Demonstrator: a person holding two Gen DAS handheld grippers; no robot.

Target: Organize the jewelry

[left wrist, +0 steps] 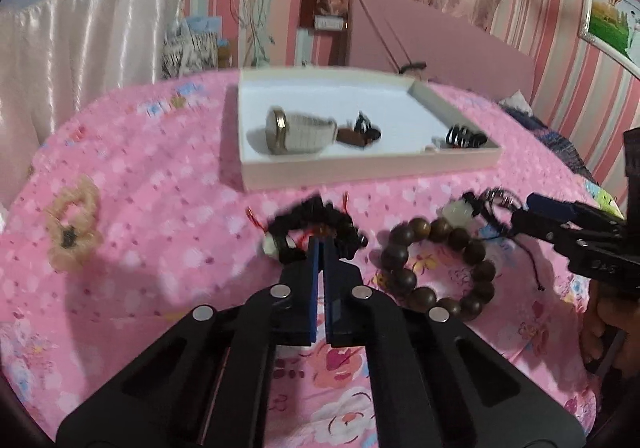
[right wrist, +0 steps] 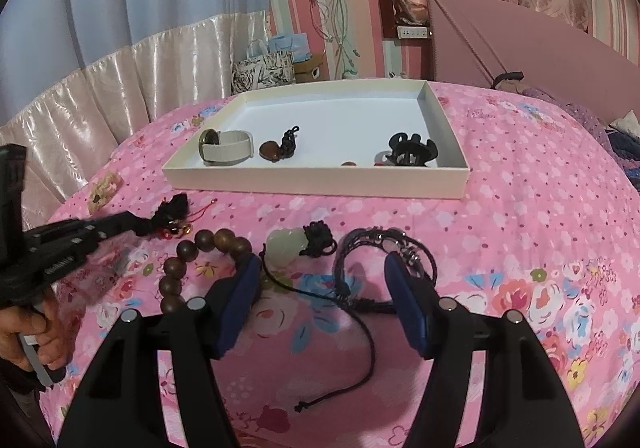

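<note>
- Left claw [left wrist: 320,244] is clamped on the black knotted cord [left wrist: 316,226]; lift it clear of the bedspread [left wrist: 160,208].
- Carry it to the tray [left wrist: 360,168], upper centre.
- Right claw [right wrist: 320,268] hangs wide, empty.

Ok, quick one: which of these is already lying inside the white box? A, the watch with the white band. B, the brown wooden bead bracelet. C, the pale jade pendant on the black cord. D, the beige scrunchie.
A: the watch with the white band lies inside the white box, while the bead bracelet, jade pendant and scrunchie are out on the pink bedspread.
</note>
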